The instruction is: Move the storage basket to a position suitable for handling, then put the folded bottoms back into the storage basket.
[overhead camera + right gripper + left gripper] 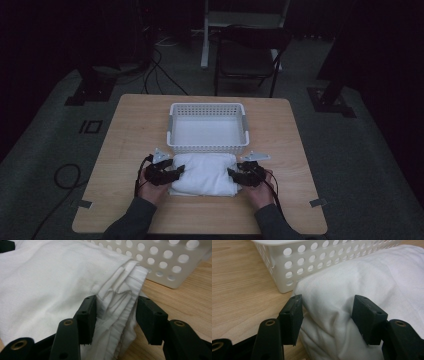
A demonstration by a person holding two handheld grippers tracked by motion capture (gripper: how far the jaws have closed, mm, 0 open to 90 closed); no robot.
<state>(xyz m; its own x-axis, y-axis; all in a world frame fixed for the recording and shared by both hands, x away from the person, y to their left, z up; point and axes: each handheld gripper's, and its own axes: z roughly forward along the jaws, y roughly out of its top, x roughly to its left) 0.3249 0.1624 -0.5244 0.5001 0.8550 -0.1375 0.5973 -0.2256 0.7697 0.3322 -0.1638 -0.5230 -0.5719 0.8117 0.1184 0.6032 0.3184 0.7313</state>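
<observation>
**Spotter:** Where's the cloth sitting for you?

**Operator:** The folded white cloth (204, 174) lies on the table (125, 150), its far edge right up against the near wall of the white basket (207, 148). I have a gripper at each short end. My left gripper (325, 315) has its jaws partway closed, pinching a thick bulge of the fold, and both pads dent the fabric. My right gripper (115, 315) straddles the stacked layered edge; the pads touch the layers on both sides, so I read that as a grip too, though a lighter one.

**Spotter:** The layers on the right look loose.

**Operator:** They do. In the right gripper view the hems fan out, and I judge the lowest ones could slip free when I lift. I'd like that side clamped a little firmer and deeper before anything leaves the table.

**Spotter:** And the lift itself?

**Operator:** I think both ends should rise together and level, so the fold doesn't sag in the middle or open. Then I need enough height to clear the basket's rim, since the cloth is already pressed to the wall and dragging it forward would probably snag or tip the basket. Once over the empty inside, I'd lower it flat and let go of both ends together.
</observation>
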